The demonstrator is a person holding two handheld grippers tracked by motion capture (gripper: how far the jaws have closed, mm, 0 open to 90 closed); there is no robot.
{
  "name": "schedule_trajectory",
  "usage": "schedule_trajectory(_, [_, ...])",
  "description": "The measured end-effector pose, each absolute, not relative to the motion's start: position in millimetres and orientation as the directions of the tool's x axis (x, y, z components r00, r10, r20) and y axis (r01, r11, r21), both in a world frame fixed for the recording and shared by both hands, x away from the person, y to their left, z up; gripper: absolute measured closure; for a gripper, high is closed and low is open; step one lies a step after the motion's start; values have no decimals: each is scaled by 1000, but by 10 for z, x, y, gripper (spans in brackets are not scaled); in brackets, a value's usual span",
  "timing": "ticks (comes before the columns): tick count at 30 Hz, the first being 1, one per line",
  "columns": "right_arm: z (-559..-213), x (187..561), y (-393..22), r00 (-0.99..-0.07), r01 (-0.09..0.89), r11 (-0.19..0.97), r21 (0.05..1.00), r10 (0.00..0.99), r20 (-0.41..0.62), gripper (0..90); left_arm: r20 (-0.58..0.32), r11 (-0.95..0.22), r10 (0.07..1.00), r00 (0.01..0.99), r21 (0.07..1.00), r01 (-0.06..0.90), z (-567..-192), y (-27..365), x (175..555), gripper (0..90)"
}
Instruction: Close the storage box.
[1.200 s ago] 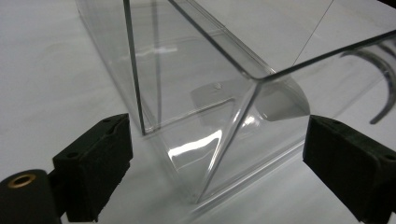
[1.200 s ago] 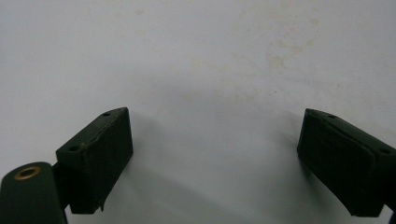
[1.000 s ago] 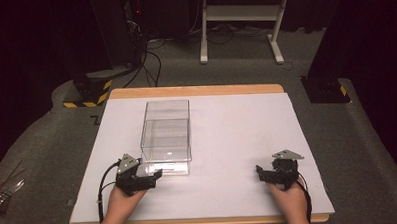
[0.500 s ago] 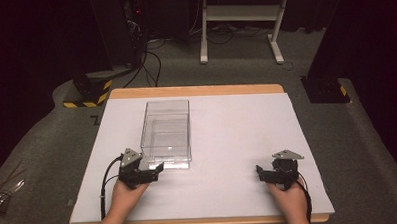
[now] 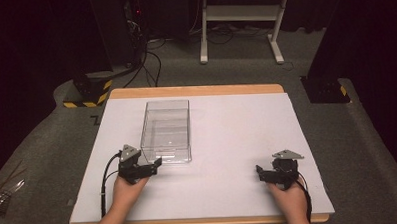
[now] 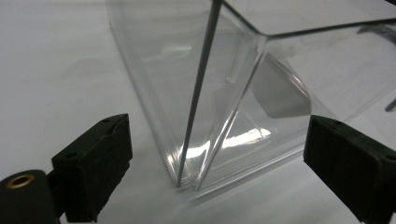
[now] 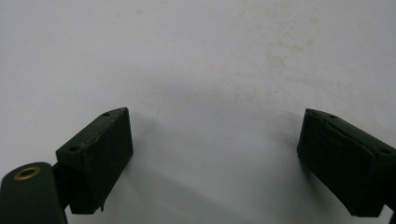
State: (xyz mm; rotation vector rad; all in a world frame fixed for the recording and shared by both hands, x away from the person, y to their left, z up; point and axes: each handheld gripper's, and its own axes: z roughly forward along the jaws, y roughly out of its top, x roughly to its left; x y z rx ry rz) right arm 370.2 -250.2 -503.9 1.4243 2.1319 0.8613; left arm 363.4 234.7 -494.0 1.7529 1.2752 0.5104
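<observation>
A clear plastic box [image 5: 167, 129] stands upright on the white table top [image 5: 237, 120], left of the middle. My left gripper [image 5: 157, 162] lies at the box's near left corner, pointing right. In the left gripper view that corner of the box [image 6: 243, 93] rises between the two black pads without touching either; the left gripper [image 6: 218, 128] is wide and its jaws are closing. My right gripper [image 5: 259, 172] rests near the front right of the table, pointing left. In the right gripper view the right gripper [image 7: 212, 121] is open over bare white surface with nothing between its jaws.
The table's wooden edge [image 5: 196, 91] runs along the far side. On the floor beyond stand a white metal frame [image 5: 240, 13], a black-and-yellow striped base [image 5: 86, 93] with cables at the left, and a black base [image 5: 325, 87] at the right.
My left gripper has edged forward toward the box's near corner, its tips now closer to the box. The right gripper has not moved.
</observation>
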Motion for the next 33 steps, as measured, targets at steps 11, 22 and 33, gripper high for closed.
schedule_trajectory(11, [-5039, 3701, -2501, -377, 657, 277, 701, 926, -13, 102, -128, -113, 916, 381, 828, 549, -4899, 2341, 3743, 119])
schedule_trajectory(22, [-5039, 3701, -2502, -377, 657, 277, 701, 926, -13, 102, -156, -64, 929, 335, 825, 562, -4922, 2353, 3853, 151])
schedule_trajectory(33, [-5039, 3701, -2502, -377, 657, 276, 701, 926, -11, 102, -147, -82, 929, 340, 814, 575, -4954, 2309, 3842, 190])
